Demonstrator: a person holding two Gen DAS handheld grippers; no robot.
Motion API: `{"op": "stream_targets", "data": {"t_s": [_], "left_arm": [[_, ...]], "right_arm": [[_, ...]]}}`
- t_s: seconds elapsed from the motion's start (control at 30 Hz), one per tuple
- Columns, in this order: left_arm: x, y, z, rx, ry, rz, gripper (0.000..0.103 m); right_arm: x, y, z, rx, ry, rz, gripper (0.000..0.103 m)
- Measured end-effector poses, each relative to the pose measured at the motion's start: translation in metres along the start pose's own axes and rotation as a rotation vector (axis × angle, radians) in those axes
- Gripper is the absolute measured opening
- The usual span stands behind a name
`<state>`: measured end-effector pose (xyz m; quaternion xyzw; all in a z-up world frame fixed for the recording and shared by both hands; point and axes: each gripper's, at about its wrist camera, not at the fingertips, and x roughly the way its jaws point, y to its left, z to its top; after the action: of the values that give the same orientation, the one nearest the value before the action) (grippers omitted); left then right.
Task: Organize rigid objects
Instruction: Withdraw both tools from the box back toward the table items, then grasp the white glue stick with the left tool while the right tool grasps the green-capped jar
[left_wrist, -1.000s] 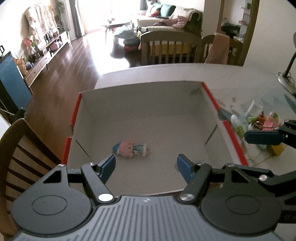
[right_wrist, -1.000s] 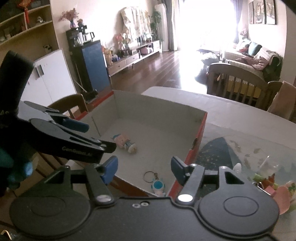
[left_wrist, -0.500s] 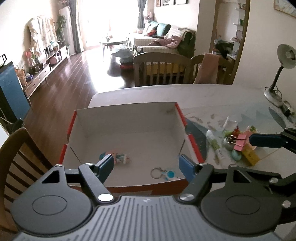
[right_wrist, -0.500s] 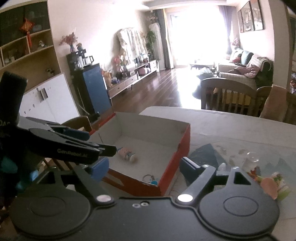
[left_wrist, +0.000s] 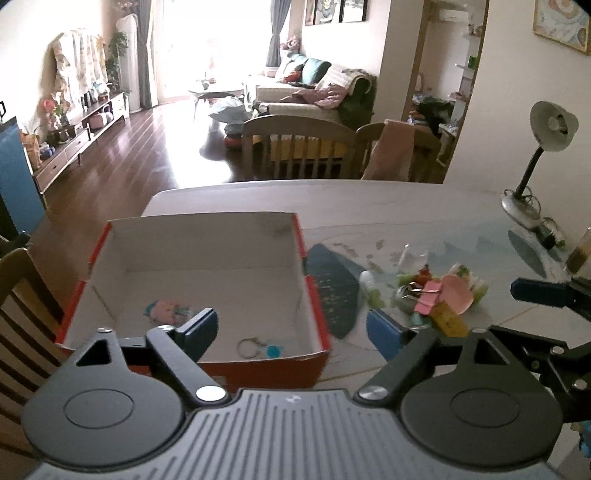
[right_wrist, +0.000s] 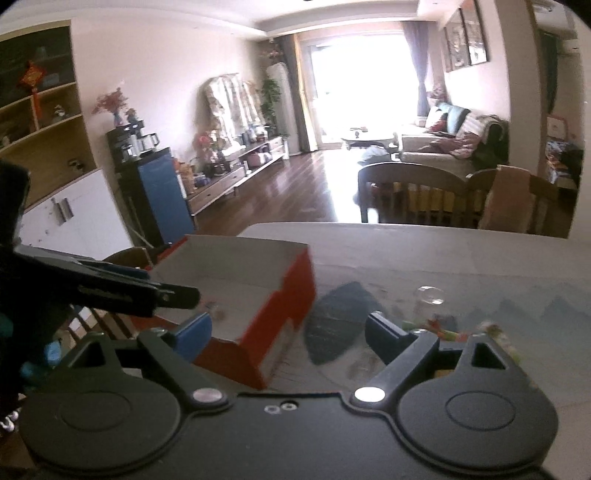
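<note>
A red cardboard box (left_wrist: 317, 295) with a white inside stands on the table; it also shows in the right wrist view (right_wrist: 291, 295). In it lie a small pink and blue doll (left_wrist: 166, 309) and a keyring with a blue tag (left_wrist: 258, 349). A pile of small objects (left_wrist: 436, 295), with a pink binder clip and a yellow block, lies right of the box. My left gripper (left_wrist: 291, 328) is open and empty, held back over the box's near right corner. My right gripper (right_wrist: 286, 330) is open and empty, above the table right of the box.
A dark leaf-shaped mat (left_wrist: 334, 291) lies between box and pile. A desk lamp (left_wrist: 535, 162) stands at the far right of the table. Wooden chairs (left_wrist: 299, 147) stand beyond the far edge, and one chair (left_wrist: 22, 314) at the near left.
Both grippers have pulled back and up from the box and shifted right. The box looks smaller and the pile of objects has come into fuller view. Both stayed open.
</note>
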<state>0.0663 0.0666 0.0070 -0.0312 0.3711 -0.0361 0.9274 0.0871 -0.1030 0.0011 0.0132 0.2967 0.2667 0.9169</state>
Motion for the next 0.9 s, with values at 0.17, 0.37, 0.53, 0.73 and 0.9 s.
{"op": "stream_targets", "data": {"t_s": [0.17, 0.37, 0.53, 0.73, 0.9], "left_arm": [[0.011, -0.024, 0.001, -0.006, -0.014, -0.025, 0.099], [0.036, -0.054, 0.000, -0.006, -0.004, -0.025, 0.103], [0.066, -0.075, -0.002, -0.020, 0.036, -0.012, 0.103], [0.104, -0.101, -0.005, -0.037, 0.087, 0.025, 0.103], [0.132, -0.120, -0.007, -0.008, 0.080, 0.074, 0.103]], "right_arm": [[-0.009, -0.029, -0.009, 0.028, -0.002, -0.044, 0.090], [-0.017, -0.064, -0.019, 0.042, 0.000, -0.096, 0.090], [-0.017, -0.095, -0.025, 0.025, 0.013, -0.146, 0.090], [-0.007, -0.143, -0.029, 0.044, 0.035, -0.218, 0.088], [0.010, -0.176, -0.026, 0.007, 0.059, -0.246, 0.088]]}}
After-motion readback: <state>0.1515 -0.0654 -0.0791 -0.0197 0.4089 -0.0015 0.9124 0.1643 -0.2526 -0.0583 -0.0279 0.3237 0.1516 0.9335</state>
